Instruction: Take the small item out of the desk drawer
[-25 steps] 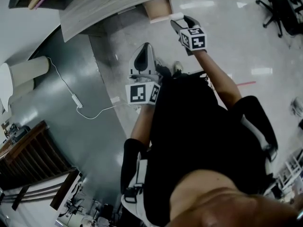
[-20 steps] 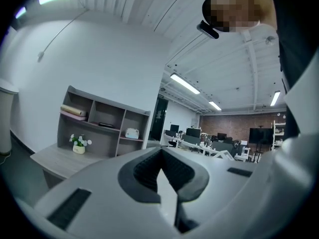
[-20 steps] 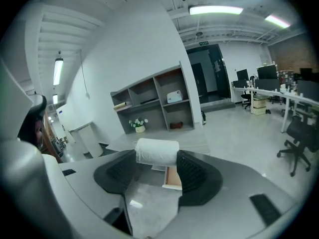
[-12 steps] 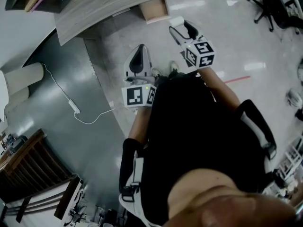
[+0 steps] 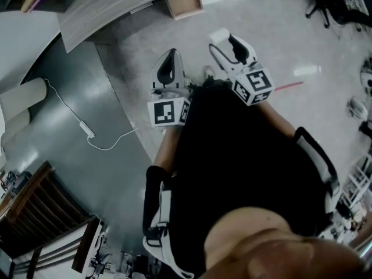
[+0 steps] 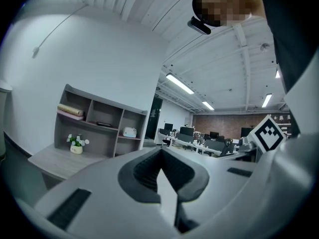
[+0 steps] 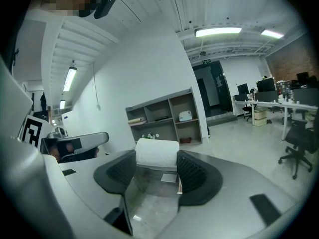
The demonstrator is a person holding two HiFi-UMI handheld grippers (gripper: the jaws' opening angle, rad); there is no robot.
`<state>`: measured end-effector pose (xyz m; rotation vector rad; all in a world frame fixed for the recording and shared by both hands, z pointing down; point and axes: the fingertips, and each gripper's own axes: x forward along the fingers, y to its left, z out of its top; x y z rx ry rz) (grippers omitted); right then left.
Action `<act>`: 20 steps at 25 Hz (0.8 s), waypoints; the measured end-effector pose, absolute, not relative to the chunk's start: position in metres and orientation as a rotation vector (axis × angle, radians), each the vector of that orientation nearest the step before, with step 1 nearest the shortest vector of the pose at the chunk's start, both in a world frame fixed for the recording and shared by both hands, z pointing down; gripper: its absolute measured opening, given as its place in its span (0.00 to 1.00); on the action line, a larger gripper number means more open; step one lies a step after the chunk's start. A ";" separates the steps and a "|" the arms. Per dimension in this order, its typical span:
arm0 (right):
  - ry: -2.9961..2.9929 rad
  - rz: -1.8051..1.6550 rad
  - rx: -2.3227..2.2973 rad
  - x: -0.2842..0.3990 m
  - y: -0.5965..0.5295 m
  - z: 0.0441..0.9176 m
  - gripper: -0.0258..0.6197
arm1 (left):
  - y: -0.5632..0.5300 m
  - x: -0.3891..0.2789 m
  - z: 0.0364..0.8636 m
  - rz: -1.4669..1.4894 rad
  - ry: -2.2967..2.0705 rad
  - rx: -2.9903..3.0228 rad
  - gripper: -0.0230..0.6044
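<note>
Right gripper (image 5: 222, 39) aloft around white item (image 7: 157, 152)

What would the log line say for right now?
left claw: shut, empty | right claw: shut on small white textured block | light wooden desk drawer: open, away from both claws

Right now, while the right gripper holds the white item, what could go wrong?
1. The right gripper grips the white item only at its jaw tips, high over the floor; it might slip and drop.
2. The drawer stands out from the desk; someone could bump it.
3. A white cable lies on the floor at the left; a step might catch it.
</note>
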<state>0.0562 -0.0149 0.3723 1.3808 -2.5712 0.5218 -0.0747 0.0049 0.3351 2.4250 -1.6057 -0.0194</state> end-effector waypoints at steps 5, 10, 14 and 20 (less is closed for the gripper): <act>-2.569 0.501 1.367 0.053 -0.003 0.374 0.43 | 0.010 -0.071 0.337 -0.020 -1.586 2.449 0.03; -2.575 0.490 1.374 0.055 0.000 0.372 0.43 | 0.009 -0.069 0.334 -0.036 -1.583 2.457 0.03; -2.593 0.473 1.350 0.052 0.003 0.370 0.43 | 0.012 -0.067 0.335 -0.023 -1.583 2.466 0.03; -2.597 0.472 1.340 0.049 0.006 0.370 0.43 | 0.014 -0.069 0.336 -0.019 -1.586 2.459 0.03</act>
